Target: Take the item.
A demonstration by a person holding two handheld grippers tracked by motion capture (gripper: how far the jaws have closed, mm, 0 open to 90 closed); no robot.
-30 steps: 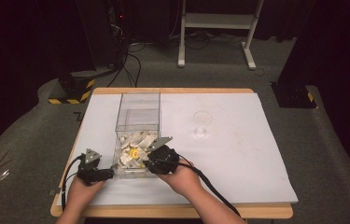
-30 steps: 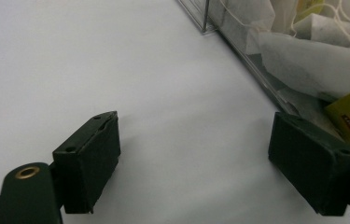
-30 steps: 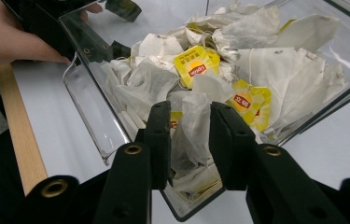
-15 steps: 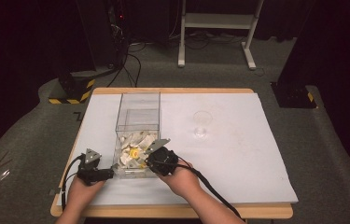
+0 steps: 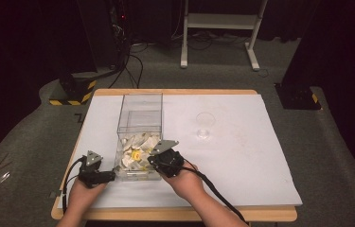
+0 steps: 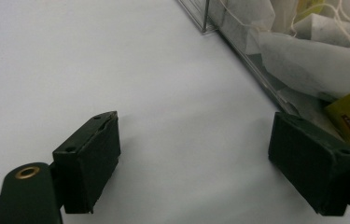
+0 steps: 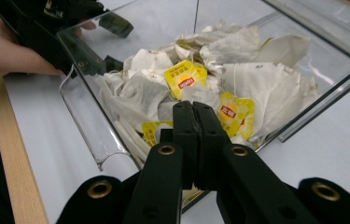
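Right gripper view: tea bags (image 7: pixel 238 88), light, soft, tearable, heaped in clear box (image 7: pixel 88 126) on table (image 5: pixel 251 156). Right gripper (image 7: pixel 193 114) jaws closed, possibly pinching a bag; take by paper tag. Left gripper (image 6: pixel 196 158) jaws open, empty, beside box.

We see a clear plastic rectangular box (image 5: pixel 139 127) lying on the white sheet, its open top facing up and its long axis running away from us. Its near half holds a loose heap of white paper tea bags (image 7: pixel 219 79) with strings and yellow tags (image 7: pixel 184 79), crumpled against each other; its far half is bare.
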